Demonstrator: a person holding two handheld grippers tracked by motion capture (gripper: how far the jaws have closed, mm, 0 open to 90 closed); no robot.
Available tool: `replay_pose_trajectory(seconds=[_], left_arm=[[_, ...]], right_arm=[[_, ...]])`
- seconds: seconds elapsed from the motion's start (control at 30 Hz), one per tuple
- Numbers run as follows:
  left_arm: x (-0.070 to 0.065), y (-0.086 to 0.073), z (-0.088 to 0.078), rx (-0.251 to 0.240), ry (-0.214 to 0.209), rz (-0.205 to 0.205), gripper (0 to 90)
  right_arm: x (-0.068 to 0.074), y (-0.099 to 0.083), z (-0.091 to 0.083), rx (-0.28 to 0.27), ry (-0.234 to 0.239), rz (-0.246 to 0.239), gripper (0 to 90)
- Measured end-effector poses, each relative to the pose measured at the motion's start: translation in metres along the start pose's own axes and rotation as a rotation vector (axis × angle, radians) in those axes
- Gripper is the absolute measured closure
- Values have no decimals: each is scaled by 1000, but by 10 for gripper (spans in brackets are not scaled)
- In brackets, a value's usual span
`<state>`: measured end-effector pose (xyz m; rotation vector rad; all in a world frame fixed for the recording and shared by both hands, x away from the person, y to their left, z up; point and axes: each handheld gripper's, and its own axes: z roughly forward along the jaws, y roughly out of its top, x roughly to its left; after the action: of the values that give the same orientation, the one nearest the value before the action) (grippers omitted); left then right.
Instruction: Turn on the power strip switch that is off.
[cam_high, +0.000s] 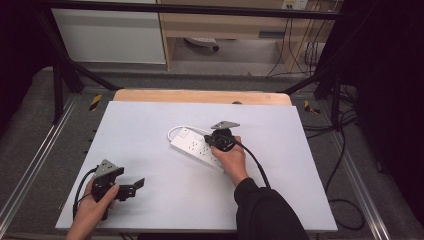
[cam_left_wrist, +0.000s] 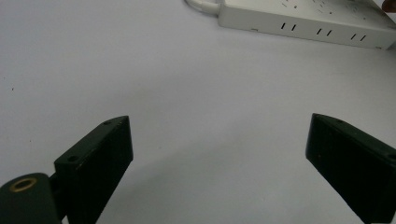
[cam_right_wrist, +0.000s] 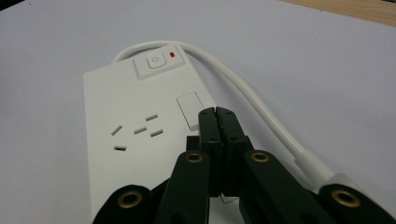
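on the white table (cam_high: 150, 150) lies a power strip (cam_high: 195, 148).

White table (cam_high: 150, 130), grey floor (cam_high: 30, 130), wooden cabinet (cam_high: 225, 25).

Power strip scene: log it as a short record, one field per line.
surface: white tabletop
power strip: white, lying flat, red light lit beside its switch
cord: white, curves from the switch end
right tongs: shut, tips over the strip's top face, nothing between the jaws
left tongs: open, empty, apart from the strip, pointing toward it
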<state>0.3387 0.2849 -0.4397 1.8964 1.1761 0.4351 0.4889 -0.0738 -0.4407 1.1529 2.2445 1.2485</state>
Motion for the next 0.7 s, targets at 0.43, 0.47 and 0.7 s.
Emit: replay_pose_trajectory(seconds=[0.43,0.47,0.7], left_arm=[[0,0,0,1,0,1,73],[0,0,0,1,0,1,73],[0,0,0,1,0,0,73]], right_arm=[[0,0,0,2,3,6,900],[-1,0,0,2,5,6,900],[-1,-1,2,9,6,7,900]])
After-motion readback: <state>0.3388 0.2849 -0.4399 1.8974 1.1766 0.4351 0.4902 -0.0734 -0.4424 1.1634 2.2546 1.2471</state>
